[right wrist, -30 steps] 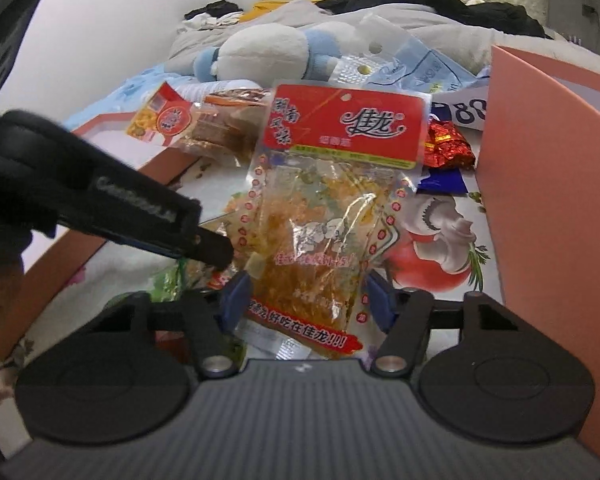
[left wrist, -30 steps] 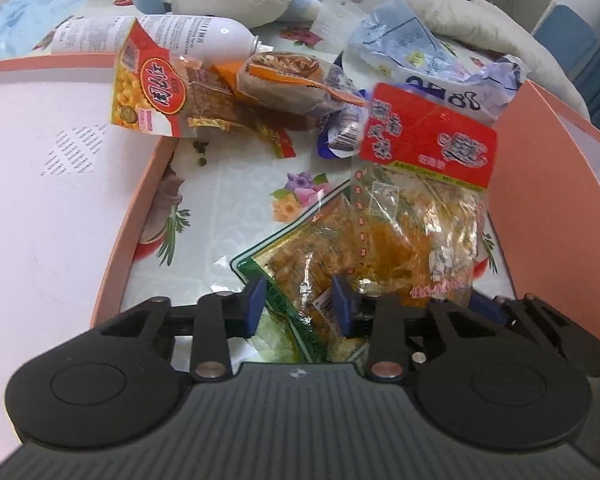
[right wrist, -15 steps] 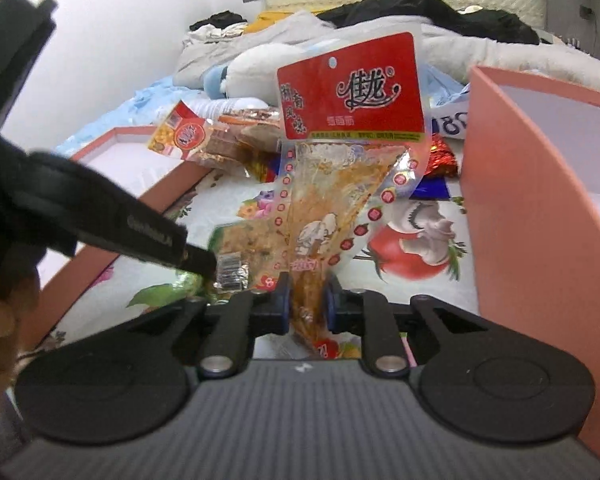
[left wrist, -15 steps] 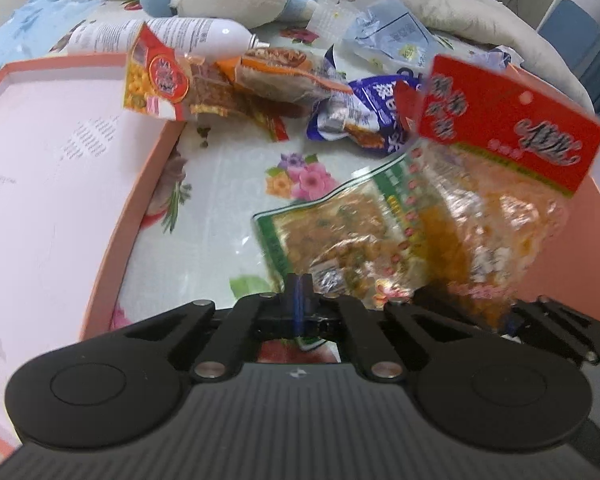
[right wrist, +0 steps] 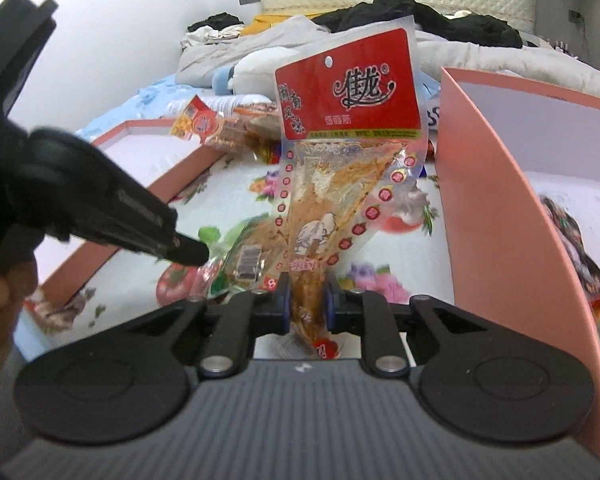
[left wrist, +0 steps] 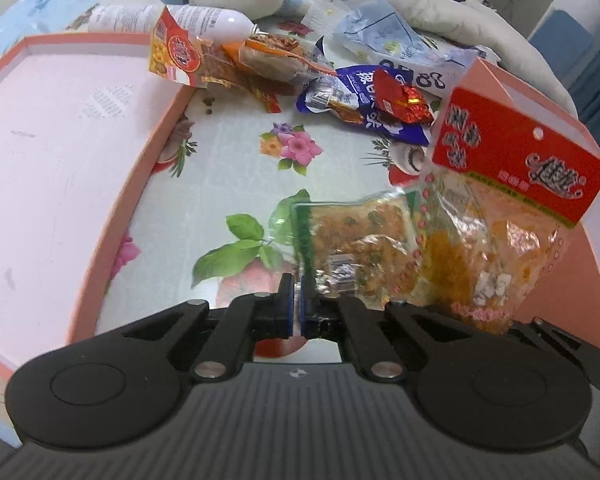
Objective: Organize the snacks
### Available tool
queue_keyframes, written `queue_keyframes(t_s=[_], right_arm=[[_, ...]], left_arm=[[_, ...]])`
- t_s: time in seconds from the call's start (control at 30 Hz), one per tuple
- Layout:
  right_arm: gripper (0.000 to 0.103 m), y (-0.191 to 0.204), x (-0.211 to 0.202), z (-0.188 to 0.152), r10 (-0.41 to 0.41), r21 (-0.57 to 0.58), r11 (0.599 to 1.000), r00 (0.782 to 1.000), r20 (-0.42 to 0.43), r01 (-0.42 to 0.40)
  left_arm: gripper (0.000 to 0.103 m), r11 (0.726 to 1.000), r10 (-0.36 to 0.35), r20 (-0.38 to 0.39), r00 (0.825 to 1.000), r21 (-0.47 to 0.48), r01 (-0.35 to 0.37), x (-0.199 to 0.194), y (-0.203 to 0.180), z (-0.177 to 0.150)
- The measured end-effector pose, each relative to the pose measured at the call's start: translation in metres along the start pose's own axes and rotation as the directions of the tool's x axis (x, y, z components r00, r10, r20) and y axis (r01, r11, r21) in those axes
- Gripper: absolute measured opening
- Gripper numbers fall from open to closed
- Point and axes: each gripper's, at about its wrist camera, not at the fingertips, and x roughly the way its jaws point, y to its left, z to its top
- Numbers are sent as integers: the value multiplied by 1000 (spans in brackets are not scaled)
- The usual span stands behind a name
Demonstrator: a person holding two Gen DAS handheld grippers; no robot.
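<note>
Lifting two snack packs off the flowered bed at once, I have the left hand-held gripper [left wrist: 296, 304] pinched nearly shut on the edge of the green-trimmed packet [left wrist: 352, 240], and the right hand-held gripper [right wrist: 306, 300], jaws narrowed, clamped on the bottom of the red-topped packet [right wrist: 348, 128], which stands upright. Both hang between the pink lid [left wrist: 60, 152] at the bed's left edge and the pink box [right wrist: 500, 184] at its right. I would raise each clear of the box wall before releasing.
</note>
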Motion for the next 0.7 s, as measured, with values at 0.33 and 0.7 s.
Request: queue_keyframes(t_s=[0.33,0.7], right_arm=[[19,4,-20,-15,-22,-12,1000,1000,-8,22],[18,0,-24,-16,1,52,999,1000,2,-1]], left_arm=[[67,996,77,47,996,31,-79,-15,12,14],[68,986,-167,-29,986,-7,167,7,-8,15]])
